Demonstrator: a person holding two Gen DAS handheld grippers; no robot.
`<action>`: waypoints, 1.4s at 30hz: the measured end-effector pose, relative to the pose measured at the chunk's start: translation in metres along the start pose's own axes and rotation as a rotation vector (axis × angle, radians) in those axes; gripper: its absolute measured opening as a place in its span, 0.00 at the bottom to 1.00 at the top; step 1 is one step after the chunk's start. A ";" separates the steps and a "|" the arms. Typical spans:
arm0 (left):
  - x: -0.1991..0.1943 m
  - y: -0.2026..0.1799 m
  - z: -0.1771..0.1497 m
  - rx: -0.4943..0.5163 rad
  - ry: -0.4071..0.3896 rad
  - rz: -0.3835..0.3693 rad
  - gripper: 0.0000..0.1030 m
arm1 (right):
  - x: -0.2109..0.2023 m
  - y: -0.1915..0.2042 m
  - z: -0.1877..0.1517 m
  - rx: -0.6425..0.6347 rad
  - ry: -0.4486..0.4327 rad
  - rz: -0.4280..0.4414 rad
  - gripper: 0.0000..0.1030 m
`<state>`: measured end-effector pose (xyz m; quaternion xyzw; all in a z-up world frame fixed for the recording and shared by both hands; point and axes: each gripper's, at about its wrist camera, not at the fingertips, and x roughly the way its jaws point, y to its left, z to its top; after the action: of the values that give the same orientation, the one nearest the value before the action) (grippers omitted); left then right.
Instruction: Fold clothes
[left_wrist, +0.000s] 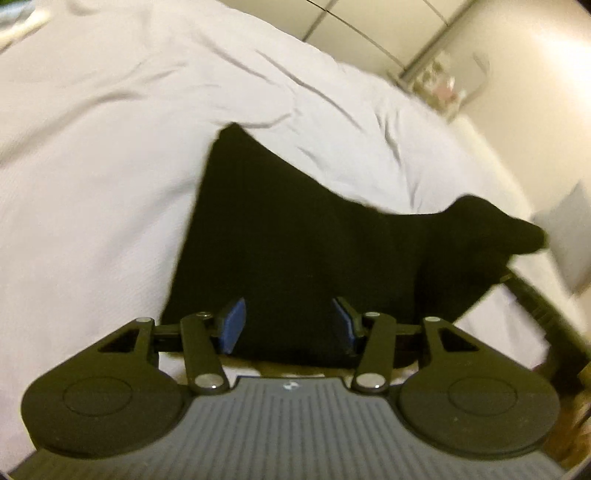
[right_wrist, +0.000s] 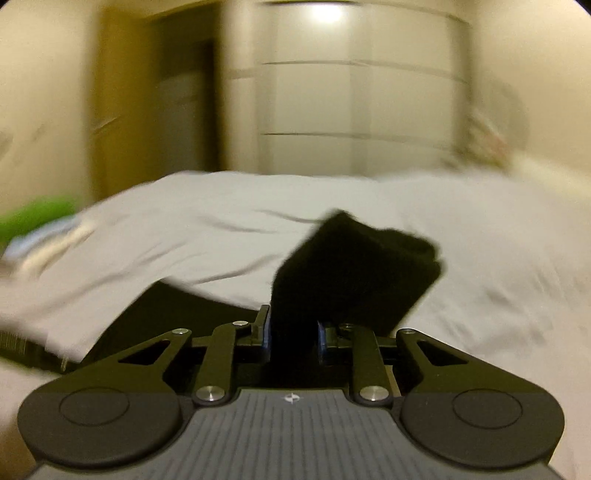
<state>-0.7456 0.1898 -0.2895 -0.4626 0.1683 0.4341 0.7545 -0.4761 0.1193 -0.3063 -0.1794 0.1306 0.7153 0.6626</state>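
1. The right gripper (right_wrist: 294, 334) is clamping a bunched fold of the black garment (right_wrist: 354, 273); its blue pads (right_wrist: 266, 334) are pressing on the cloth from both sides, and the cloth is standing up past the fingertips, leaning to the right.
2. The left gripper (left_wrist: 289, 325) is sitting with its jaws apart; its blue pads (left_wrist: 232, 325) are flanking the near edge of the black garment (left_wrist: 295, 240), with the cloth lying between them, and neither pad is plainly pressing on it.
3. In the left wrist view the garment is spreading away from the jaws over the white bedsheet (left_wrist: 110, 166); one corner is pointing to the far side, and another part is trailing off to the right, lifted clear of the sheet.
4. At the right edge of that view part of the other gripper (left_wrist: 535, 295) is showing as a dark, blurred shape just beside the lifted cloth.
5. The sheet is lying wrinkled across the bed; in the right wrist view the white bedsheet (right_wrist: 184, 236) is filling the middle ground, much of it blurred.
6. At the far left of the right wrist view something green (right_wrist: 33, 218) is lying near the edge of the bed, too blurred to name.
7. Beyond the bed a pale wardrobe (right_wrist: 354, 92) is standing against the far wall; whether it is holding anything cannot be told, since its doors are closed.
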 end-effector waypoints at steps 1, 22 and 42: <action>-0.005 0.008 0.001 -0.027 -0.009 -0.020 0.44 | 0.003 0.019 -0.002 -0.070 0.004 0.042 0.17; 0.035 0.007 0.047 -0.208 -0.020 -0.269 0.79 | 0.044 -0.106 -0.059 0.693 0.341 0.094 0.50; 0.018 -0.017 -0.019 0.192 -0.263 -0.027 0.09 | 0.064 -0.065 -0.043 0.535 0.301 0.180 0.49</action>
<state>-0.7192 0.1795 -0.3018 -0.3297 0.1024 0.4628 0.8165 -0.4111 0.1645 -0.3696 -0.0903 0.4262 0.6765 0.5937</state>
